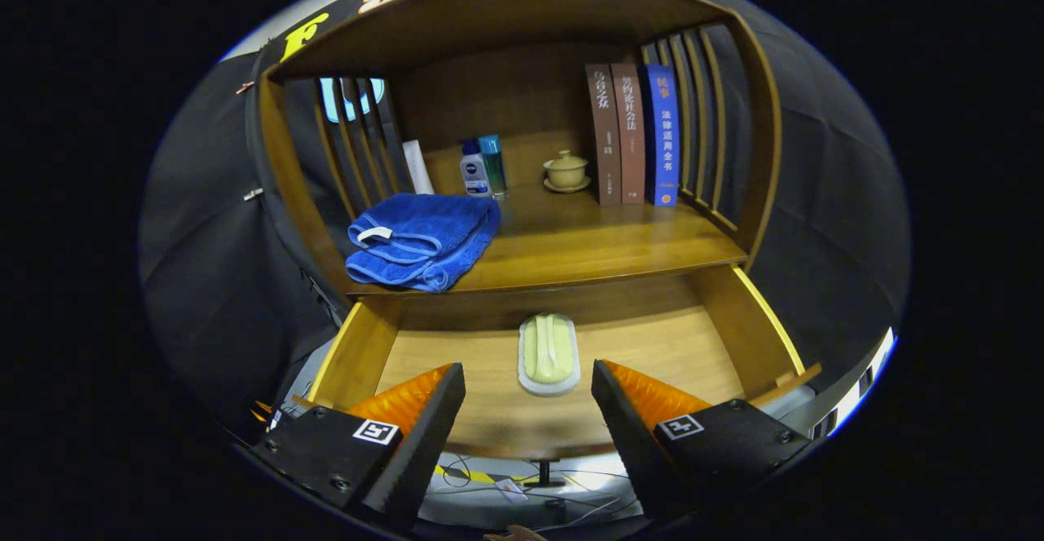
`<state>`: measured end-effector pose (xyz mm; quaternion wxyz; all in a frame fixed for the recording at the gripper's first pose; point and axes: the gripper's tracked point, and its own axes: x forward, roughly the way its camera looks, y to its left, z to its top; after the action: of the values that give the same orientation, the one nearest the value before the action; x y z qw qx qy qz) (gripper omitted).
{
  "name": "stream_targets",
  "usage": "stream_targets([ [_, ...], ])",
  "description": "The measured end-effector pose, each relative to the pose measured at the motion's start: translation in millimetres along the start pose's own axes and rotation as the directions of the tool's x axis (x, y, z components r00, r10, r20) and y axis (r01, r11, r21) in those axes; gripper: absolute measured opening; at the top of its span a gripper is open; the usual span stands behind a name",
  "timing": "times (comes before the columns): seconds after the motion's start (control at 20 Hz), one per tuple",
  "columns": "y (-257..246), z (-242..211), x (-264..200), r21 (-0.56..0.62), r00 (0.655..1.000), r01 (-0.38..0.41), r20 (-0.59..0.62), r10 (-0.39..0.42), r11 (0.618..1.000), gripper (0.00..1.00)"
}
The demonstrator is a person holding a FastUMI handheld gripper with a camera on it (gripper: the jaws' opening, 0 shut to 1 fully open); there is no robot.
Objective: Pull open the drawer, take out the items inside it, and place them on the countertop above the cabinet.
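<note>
The wooden drawer (734, 321) stands pulled out below the countertop (603, 243). On its floor, toward the back middle, lies a pale green soap-like bar on a white dish (549, 353). My gripper (528, 398) hovers over the drawer's front part, open, with nothing between its orange-and-black fingers (424, 410). The bar lies just ahead of the fingertips, in line with the gap. A folded blue towel (424, 239) rests on the countertop's left side, overhanging its front edge a little.
At the back of the countertop stand two small bottles (483, 167), a white tube (418, 167), a lidded ceramic cup on a saucer (566, 170) and three upright books (632, 135). Slatted side walls (701, 129) and a wooden top enclose the shelf. Cables lie on the floor below the drawer.
</note>
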<state>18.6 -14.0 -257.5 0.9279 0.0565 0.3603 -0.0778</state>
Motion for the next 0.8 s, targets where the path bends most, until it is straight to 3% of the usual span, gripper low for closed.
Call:
stream_targets([
  [0.35, -16, 3, 87, 0.023, 0.978, 0.031, -0.208, -0.025, 0.999, 0.99],
  [0.75, -23, -35, 132, -0.081, 0.895, 0.047, -0.440, -0.078, 0.996, 0.99],
  [0.8, -22, -36, 136, -0.074, 0.886, 0.045, -0.459, -0.074, 0.996, 0.88],
])
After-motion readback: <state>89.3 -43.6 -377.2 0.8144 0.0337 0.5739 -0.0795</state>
